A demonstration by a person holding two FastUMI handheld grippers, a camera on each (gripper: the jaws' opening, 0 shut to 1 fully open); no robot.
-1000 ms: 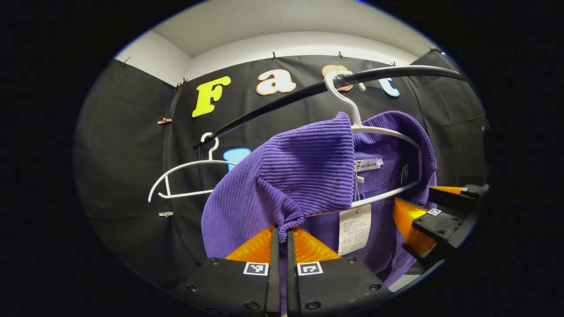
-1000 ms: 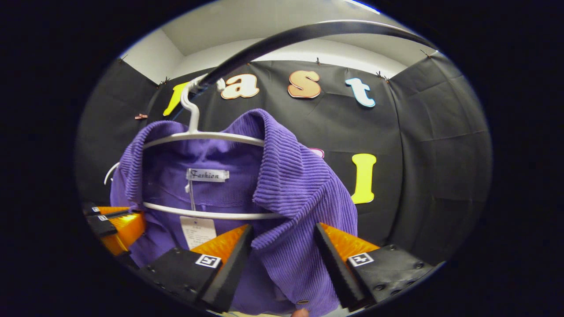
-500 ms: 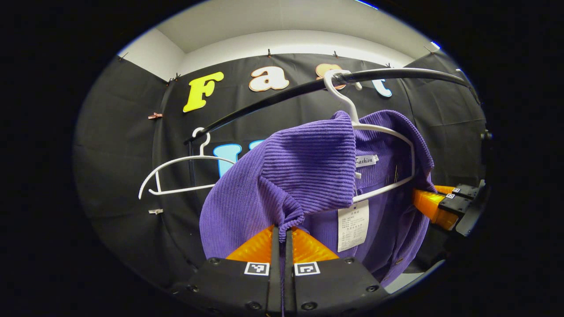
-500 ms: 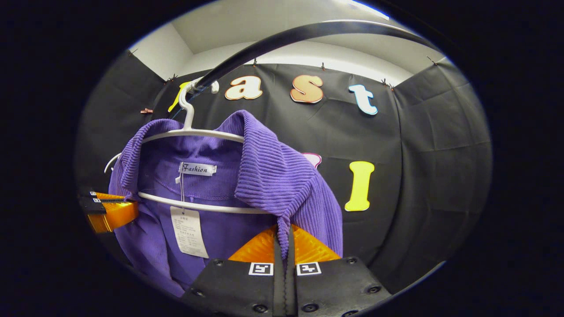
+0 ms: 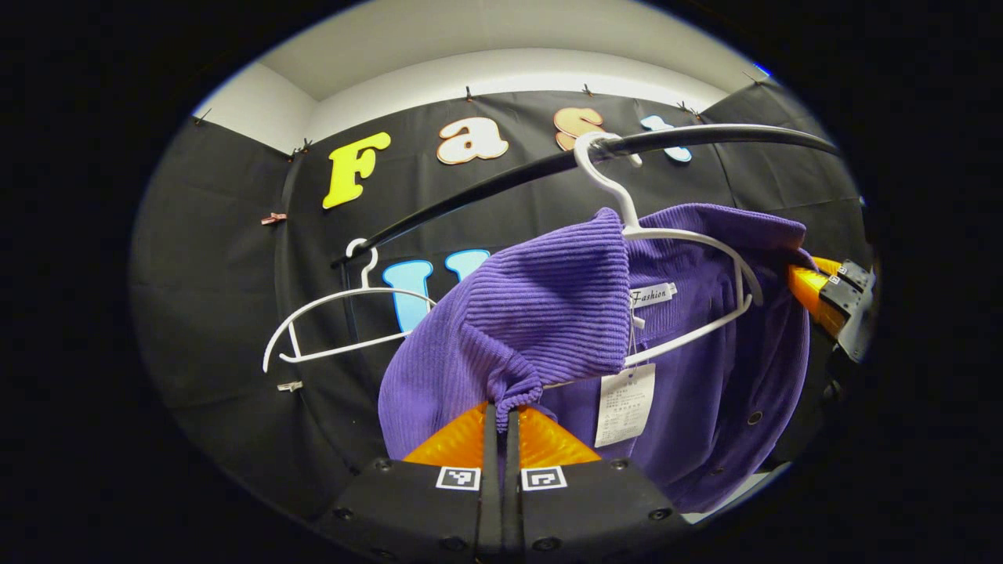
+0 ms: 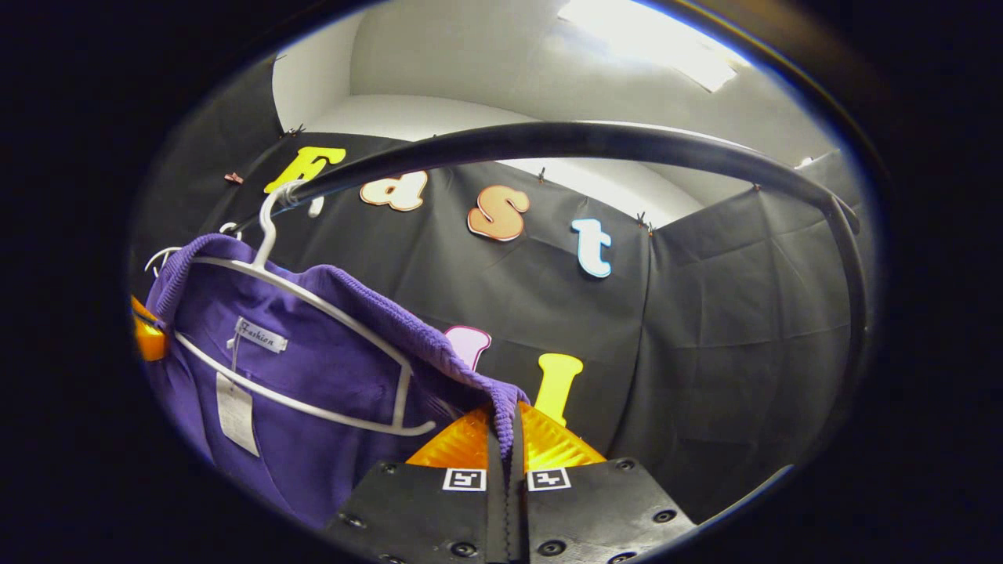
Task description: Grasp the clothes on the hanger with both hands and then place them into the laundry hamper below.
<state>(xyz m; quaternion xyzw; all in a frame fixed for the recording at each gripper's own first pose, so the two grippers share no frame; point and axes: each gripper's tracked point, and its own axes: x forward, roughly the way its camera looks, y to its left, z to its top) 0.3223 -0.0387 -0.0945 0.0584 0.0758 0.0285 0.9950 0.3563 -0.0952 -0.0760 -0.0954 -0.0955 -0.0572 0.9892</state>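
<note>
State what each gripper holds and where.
Both hold the purple shirt: left gripper pinches its one collar edge, right gripper the other.

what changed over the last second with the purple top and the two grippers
The right gripper, open a second ago, shut on the purple top and drew that shoulder sideways off the white hanger. The left gripper stayed clamped on the other shoulder; the hanger remains hooked on the black rail.

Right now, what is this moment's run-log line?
left gripper: shut on purple shirt | right gripper: shut on purple shirt | white hanger: on black rail | hamper: unseen
</note>
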